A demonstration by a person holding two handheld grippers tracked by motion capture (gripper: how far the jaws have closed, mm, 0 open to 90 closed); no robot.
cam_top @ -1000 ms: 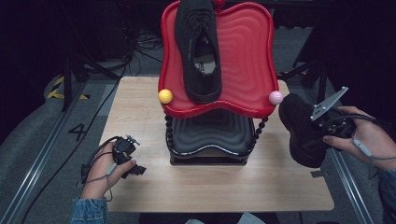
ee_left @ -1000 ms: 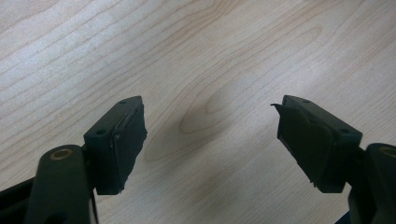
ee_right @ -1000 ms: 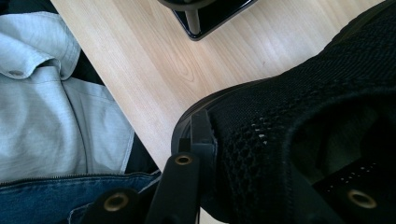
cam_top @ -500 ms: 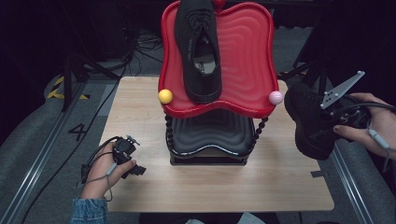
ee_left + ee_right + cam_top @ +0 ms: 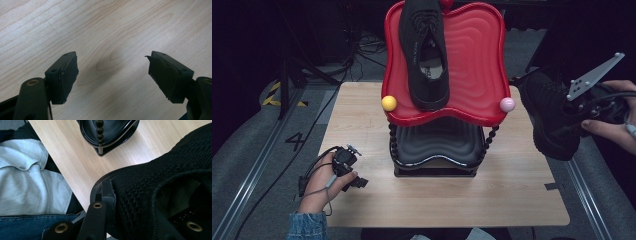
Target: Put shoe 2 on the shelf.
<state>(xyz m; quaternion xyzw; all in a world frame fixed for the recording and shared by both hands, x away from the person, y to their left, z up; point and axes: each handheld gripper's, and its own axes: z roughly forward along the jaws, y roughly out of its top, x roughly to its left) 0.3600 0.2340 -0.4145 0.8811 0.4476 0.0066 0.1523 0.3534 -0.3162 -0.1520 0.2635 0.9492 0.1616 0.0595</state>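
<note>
A black knit shoe [image 5: 424, 55] lies on the red upper tray [image 5: 477, 65] of a two-tier stand, above a black lower tray [image 5: 437, 145]. At the table's right edge a second black shoe [image 5: 552, 120] hangs in the air with my right gripper [image 5: 579, 117] shut on it. In the right gripper view [image 5: 150, 207] one jaw presses the outside of this shoe [image 5: 160, 175] and the other sits inside its opening. My left gripper [image 5: 354, 180] rests low at the table's front left. Its jaws stand open [image 5: 112, 72] over bare wood.
The stand sits mid-table on the wooden top [image 5: 362, 115]. A yellow ball [image 5: 388, 103] and a pink ball [image 5: 507, 104] mark the red tray's front corners. Cables lie on the floor at the back left. The person's grey shirt [image 5: 25, 182] shows beside the table edge.
My right hand has lifted the black shoe upward off the table's right side, level with the red tray. The left hand and its gripper have stayed in place.
</note>
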